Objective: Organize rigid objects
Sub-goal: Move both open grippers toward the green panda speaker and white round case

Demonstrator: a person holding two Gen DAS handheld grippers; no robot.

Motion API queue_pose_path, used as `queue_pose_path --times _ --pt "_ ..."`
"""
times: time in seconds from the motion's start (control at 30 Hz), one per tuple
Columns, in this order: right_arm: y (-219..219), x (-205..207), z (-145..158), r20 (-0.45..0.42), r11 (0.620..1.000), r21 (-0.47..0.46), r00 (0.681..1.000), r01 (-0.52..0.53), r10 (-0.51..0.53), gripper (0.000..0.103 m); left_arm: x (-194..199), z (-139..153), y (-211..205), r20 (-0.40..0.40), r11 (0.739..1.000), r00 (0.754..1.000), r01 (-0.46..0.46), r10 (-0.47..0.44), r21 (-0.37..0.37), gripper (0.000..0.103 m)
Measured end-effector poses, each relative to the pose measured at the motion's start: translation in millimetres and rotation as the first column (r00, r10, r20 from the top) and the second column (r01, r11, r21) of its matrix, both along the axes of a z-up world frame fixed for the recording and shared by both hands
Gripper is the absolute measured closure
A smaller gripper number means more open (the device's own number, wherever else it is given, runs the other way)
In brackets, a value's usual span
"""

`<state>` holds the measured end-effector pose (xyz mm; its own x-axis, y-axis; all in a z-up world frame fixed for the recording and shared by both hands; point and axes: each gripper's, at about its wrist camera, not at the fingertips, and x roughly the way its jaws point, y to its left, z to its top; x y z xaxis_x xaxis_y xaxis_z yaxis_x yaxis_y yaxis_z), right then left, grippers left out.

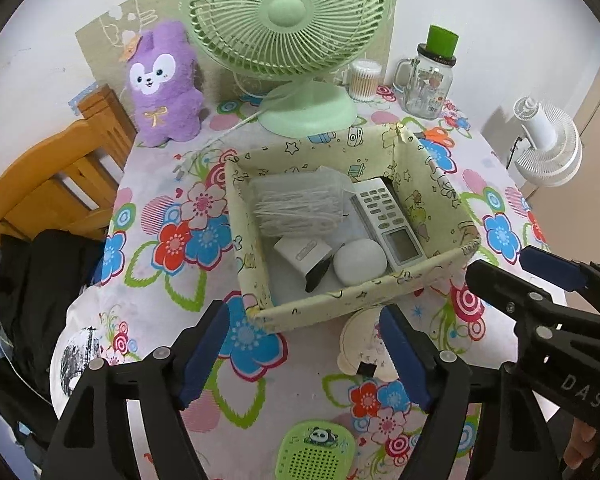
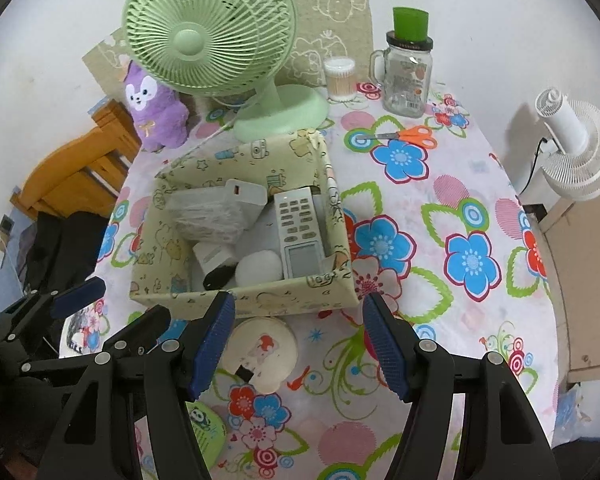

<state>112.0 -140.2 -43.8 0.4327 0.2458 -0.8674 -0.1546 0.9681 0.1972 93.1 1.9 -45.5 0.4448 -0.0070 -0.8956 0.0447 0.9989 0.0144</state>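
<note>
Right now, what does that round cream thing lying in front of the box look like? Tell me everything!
The round cream case looks like smooth plastic, with a faded red-and-white cartoon picture on its flat top and a small black notch at its near edge. It lies flat on the flowered tablecloth, just in front of the fabric storage box, close to its wall; whether they touch is unclear. The right gripper hovers open above it, not holding it.
</note>
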Motion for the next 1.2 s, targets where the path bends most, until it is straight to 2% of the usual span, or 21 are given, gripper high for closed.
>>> queue_pose_path --times 0.7,1.2 --pt "7 -46 31 0.081 1.0 -0.029 0.997 -0.003 0.005 0.021 -43 22 1 0.051 0.999 0.998 0.024 -0.023 -0.023 0.009" --pt "6 -72 21 0.064 0.999 -0.039 0.997 0.037 -0.034 0.02 -73 8 8 0.027 0.998 0.999 0.027 -0.025 -0.055 0.007"
